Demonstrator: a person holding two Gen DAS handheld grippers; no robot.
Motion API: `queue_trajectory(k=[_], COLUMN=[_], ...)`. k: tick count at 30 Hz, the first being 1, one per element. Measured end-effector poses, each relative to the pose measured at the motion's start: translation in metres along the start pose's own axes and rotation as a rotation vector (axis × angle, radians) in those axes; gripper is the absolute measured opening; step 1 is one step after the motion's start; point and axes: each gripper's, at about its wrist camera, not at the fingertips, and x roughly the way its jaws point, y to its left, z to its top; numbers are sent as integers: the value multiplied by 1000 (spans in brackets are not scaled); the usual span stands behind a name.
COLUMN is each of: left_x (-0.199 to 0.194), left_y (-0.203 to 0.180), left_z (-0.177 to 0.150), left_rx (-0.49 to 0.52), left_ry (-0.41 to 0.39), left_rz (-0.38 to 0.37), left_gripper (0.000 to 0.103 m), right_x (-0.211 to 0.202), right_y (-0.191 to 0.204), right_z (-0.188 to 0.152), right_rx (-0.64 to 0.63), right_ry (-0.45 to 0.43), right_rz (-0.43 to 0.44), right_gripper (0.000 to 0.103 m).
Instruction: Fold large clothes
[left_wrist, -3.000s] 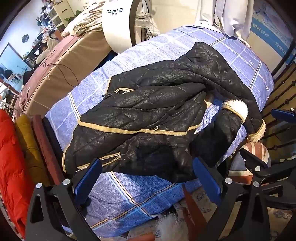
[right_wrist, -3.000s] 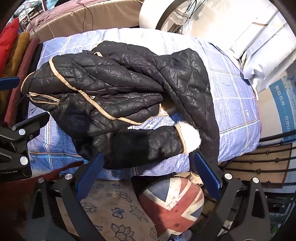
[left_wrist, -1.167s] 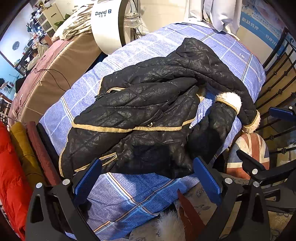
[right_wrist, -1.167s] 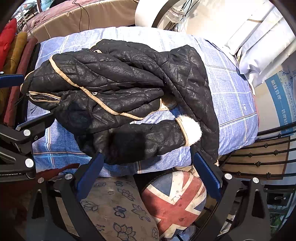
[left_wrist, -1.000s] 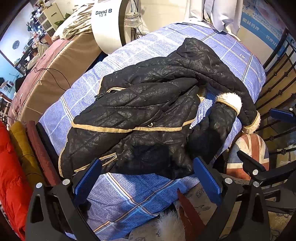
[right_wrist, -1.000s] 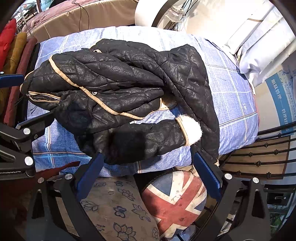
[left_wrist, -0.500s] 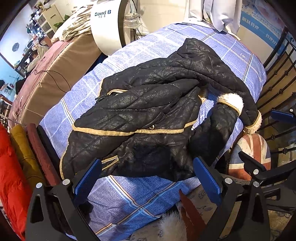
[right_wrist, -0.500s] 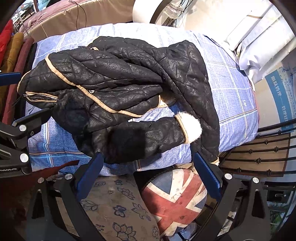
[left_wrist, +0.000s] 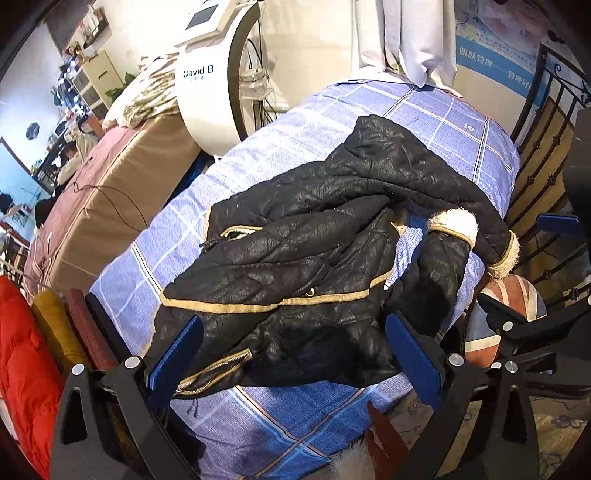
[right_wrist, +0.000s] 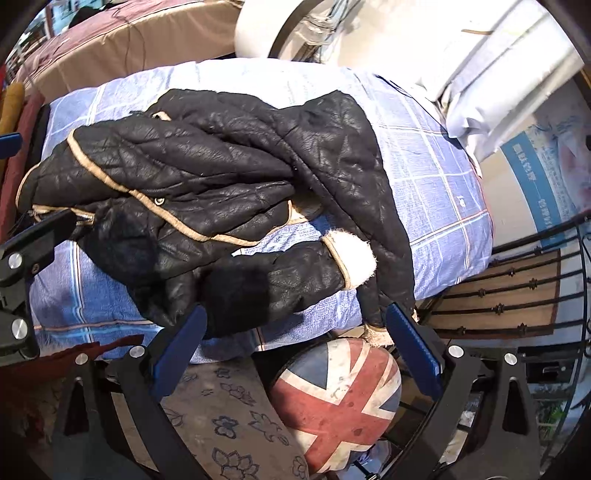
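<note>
A blue checked bed (left_wrist: 332, 122) carries the black jacket (left_wrist: 332, 236), laid crosswise. Both the left gripper (left_wrist: 291, 354) and right gripper (right_wrist: 291, 339) are held spread and empty; the near hem is nearer the left.

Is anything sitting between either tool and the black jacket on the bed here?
Nothing visible does. The left tool hangs open right over the near hem of the black jacket. The right tool is open just short of the fur-cuffed sleeve at the bed edge, open air between.
</note>
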Motion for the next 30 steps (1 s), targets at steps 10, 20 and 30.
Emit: queue_trajectory(k=[10, 20, 30], left_x=[33, 134, 238], left_y=[-2, -89, -176], left_z=[30, 116, 142], left_rx=[157, 595, 846], left_ry=[-30, -67, -9], left_rz=[-11, 18, 89], left_gripper=[97, 97, 67], right_x=[44, 178, 277], right_y=[-61, -131, -96], right_z=[-23, -51, -42], right_rx=[300, 779, 973], right_ry=[141, 317, 483], right_rz=[126, 589, 806], right_gripper=[96, 96, 63])
